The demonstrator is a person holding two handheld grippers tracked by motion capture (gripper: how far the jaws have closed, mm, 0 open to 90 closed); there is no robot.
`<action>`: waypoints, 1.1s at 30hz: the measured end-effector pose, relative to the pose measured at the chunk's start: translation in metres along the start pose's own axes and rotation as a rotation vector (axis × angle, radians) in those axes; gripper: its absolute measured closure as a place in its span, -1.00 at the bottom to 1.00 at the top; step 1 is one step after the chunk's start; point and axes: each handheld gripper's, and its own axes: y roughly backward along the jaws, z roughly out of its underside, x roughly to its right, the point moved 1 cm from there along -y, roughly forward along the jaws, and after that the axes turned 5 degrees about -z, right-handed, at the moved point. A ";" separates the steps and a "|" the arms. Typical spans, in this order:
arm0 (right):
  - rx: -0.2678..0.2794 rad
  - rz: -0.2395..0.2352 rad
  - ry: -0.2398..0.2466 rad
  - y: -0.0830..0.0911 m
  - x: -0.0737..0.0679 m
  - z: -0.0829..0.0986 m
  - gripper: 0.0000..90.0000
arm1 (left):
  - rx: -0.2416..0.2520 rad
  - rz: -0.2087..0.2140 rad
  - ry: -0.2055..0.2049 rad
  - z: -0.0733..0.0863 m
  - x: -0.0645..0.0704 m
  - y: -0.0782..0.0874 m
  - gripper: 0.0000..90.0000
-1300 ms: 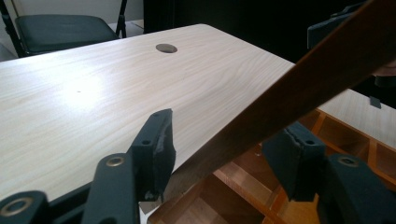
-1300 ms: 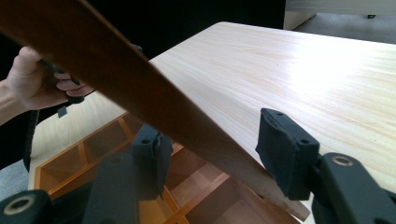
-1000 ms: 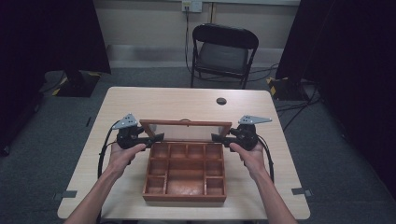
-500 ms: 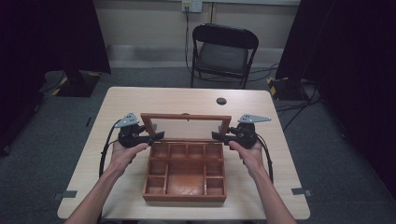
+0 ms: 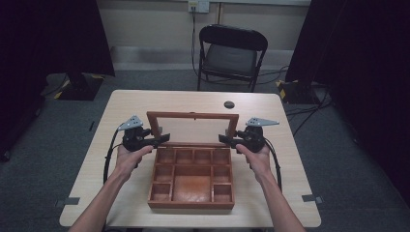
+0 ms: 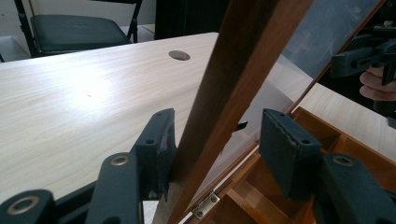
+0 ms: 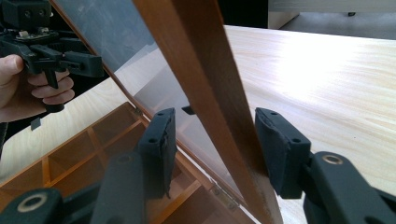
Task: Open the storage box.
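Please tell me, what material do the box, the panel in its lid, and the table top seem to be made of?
The box looks like reddish-brown wood with a smooth stained finish; grain shows on the lid frame. The lid panel seems to be glass or clear plastic: the table shows through it, with a faint sheen. The table top looks like pale wood-grain laminate, slightly glossy, since light glares on it.

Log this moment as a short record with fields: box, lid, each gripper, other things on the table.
box: wooden box with compartments, open, on the table
lid: glass-paned lid, raised on hinges at the box's far edge
left gripper: left gripper open, jaws either side of the lid's left frame
right gripper: right gripper open, jaws either side of the lid's right frame
other: round hole in the tabletop; chair beyond the table
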 end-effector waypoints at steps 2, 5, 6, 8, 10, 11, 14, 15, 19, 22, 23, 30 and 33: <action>0.002 0.002 0.001 0.000 0.000 0.000 0.12 | -0.006 -0.003 -0.004 0.000 0.000 -0.001 0.02; 0.004 0.005 0.004 -0.001 0.002 0.000 0.13 | -0.012 -0.003 -0.009 -0.001 -0.001 -0.002 0.02; 0.005 0.004 0.005 -0.001 0.002 0.000 0.14 | -0.016 -0.004 -0.008 -0.001 -0.001 -0.002 0.02; 0.011 0.007 0.005 -0.001 0.003 0.000 0.15 | -0.027 -0.006 -0.010 0.001 -0.003 -0.004 0.02; 0.015 0.010 0.007 -0.002 0.004 0.000 0.16 | -0.043 -0.010 -0.013 0.003 -0.004 -0.007 0.02; 0.016 0.011 0.007 -0.002 0.004 0.000 0.16 | -0.047 -0.009 -0.009 0.004 -0.004 -0.008 0.02; 0.010 0.017 0.009 -0.002 0.005 -0.001 0.18 | -0.039 -0.011 0.007 0.006 -0.006 -0.009 0.02; 0.004 0.020 0.015 -0.003 0.005 -0.002 0.18 | -0.039 -0.009 0.009 0.006 -0.006 -0.009 0.02; -0.008 0.034 0.023 -0.005 0.004 -0.005 0.17 | -0.035 -0.006 0.029 0.007 -0.008 -0.010 0.04; 0.001 0.026 0.010 -0.005 0.006 -0.004 0.17 | -0.038 -0.005 0.025 0.007 -0.010 -0.010 0.07; 0.002 0.026 0.009 -0.006 0.006 -0.003 0.17 | -0.040 -0.008 0.021 0.007 -0.010 -0.011 0.08; -0.016 0.037 0.004 -0.014 0.008 0.001 0.10 | -0.068 -0.014 0.003 0.011 -0.011 -0.014 0.09; -0.005 0.047 -0.002 -0.016 0.010 0.002 0.11 | -0.068 -0.021 0.011 0.012 -0.012 -0.017 0.08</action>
